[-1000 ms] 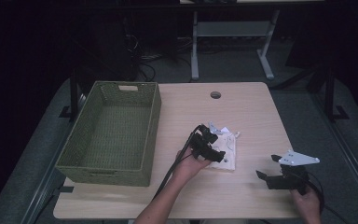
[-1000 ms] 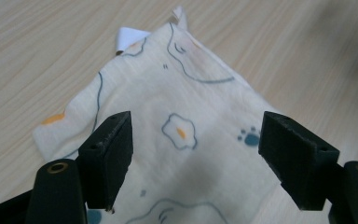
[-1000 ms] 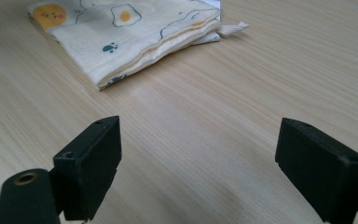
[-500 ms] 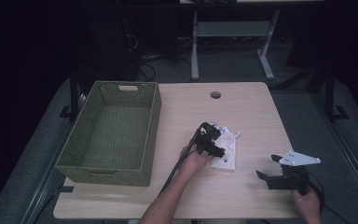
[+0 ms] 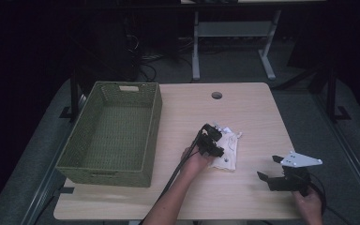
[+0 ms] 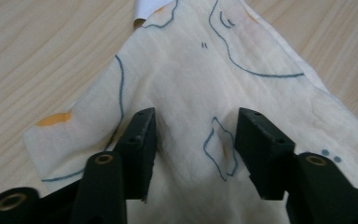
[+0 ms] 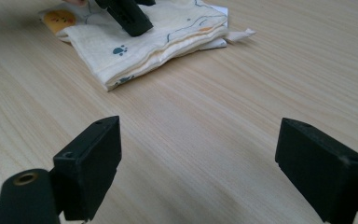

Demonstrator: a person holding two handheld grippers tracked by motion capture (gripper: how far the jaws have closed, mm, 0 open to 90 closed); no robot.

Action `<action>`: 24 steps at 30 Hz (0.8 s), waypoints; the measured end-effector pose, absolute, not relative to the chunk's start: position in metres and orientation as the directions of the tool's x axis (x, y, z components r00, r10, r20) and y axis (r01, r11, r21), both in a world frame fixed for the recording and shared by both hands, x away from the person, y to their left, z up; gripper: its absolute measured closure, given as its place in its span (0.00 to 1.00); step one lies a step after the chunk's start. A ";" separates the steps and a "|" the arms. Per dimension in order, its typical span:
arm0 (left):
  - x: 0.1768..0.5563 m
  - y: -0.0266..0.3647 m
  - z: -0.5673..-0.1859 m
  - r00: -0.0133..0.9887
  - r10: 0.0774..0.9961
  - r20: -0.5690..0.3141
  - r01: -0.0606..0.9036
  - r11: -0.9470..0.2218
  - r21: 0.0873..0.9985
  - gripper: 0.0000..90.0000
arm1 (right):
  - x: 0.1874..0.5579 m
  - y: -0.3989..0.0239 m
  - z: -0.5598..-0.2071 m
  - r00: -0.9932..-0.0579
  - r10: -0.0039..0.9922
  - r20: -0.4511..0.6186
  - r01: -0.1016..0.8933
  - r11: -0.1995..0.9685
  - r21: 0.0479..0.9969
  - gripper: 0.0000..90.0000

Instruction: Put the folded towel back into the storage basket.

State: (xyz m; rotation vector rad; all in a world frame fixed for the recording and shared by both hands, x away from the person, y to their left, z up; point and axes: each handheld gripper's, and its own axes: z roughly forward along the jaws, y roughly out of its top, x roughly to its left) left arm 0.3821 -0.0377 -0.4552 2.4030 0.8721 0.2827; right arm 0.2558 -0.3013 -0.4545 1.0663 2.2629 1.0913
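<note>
A person seated at a light wood table (image 5: 243, 112) works 2 hand-held grippers over 1 folded cream cloth (image 5: 226, 152), which lies flat on the tabletop right of centre, just beside the person's left hand (image 5: 194, 161). No brand, label or readable writing can be made out on any item; the cloth carries only printed blue line drawings, orange patches and small blue paw-like marks.

The left gripper (image 5: 213, 140) sits down on the cloth, its 2 black jaws partly apart and pressing into the fabric. In the left gripper view, the left gripper (image 6: 193, 140) has a raised ridge of cloth (image 6: 214, 56) between its jaws, which have not closed on it.

The right gripper (image 5: 269, 168), topped by 1 grey three-cornered plate, rests near the table's right front corner, well apart from the cloth. The right gripper view shows the right gripper (image 7: 198, 161) with jaws spread wide over bare wood, holding nothing, the cloth (image 7: 154, 39) lying ahead.

1 green woven basket (image 5: 82, 150) stands at the table's left side. 1 round hole (image 5: 216, 95) marks the tabletop near its far edge.
</note>
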 end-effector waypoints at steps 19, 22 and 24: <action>0.391 -0.023 -0.455 0.734 0.666 -0.135 0.604 -0.548 0.578 0.92 | 0.254 -0.298 -0.454 -0.632 0.774 -0.039 0.457 0.413 0.788 0.15; 0.393 -0.016 -0.453 0.724 0.661 -0.199 0.631 -0.517 0.578 0.93 | 0.255 -0.299 -0.454 -0.632 0.774 -0.039 0.458 0.414 0.787 0.15; 0.393 -0.012 -0.452 0.720 0.656 -0.225 0.638 -0.500 0.585 0.93 | 0.255 -0.300 -0.454 -0.630 0.776 -0.039 0.458 0.412 0.788 0.15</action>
